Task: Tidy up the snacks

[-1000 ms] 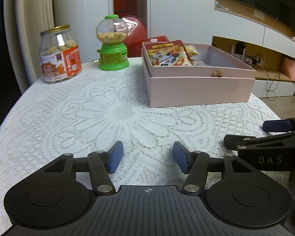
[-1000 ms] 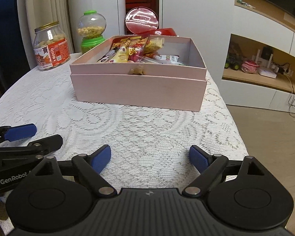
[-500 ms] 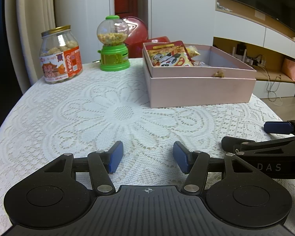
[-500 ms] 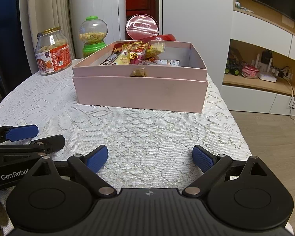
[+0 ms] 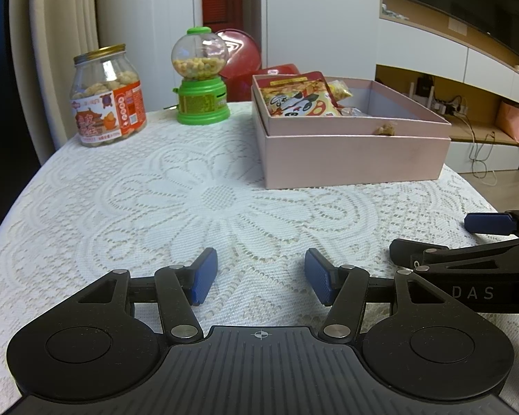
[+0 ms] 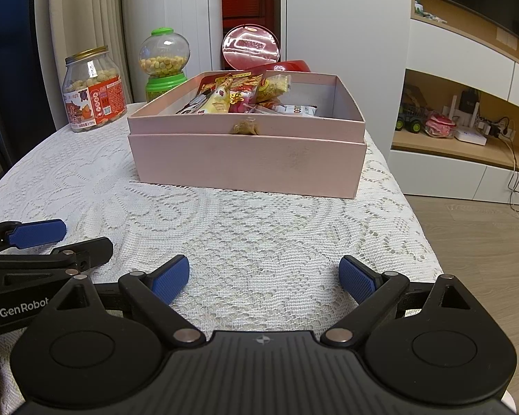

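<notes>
Over the last second both tongs have been drawn back a little toward the near edge of the counter, so that the pink box is seen slightly farther off than before; nothing on the counter itself has been shifted. The left tongs are held apart and empty above the lace cloth, and the right tongs are likewise spread wide with nothing between them, the two lying side by side near the front edge. The snack packets are seen gathered inside the box, toward its far left corner, and a small brown scrap, possibly a crumb or a tag, appears to sit on the front rim. The glass jar and the green candy dispenser stand near the far left edge of the counter, well apart from the box. Since no loose packet is left on the cloth, the sorting is judged to be finished or nearly so.
</notes>
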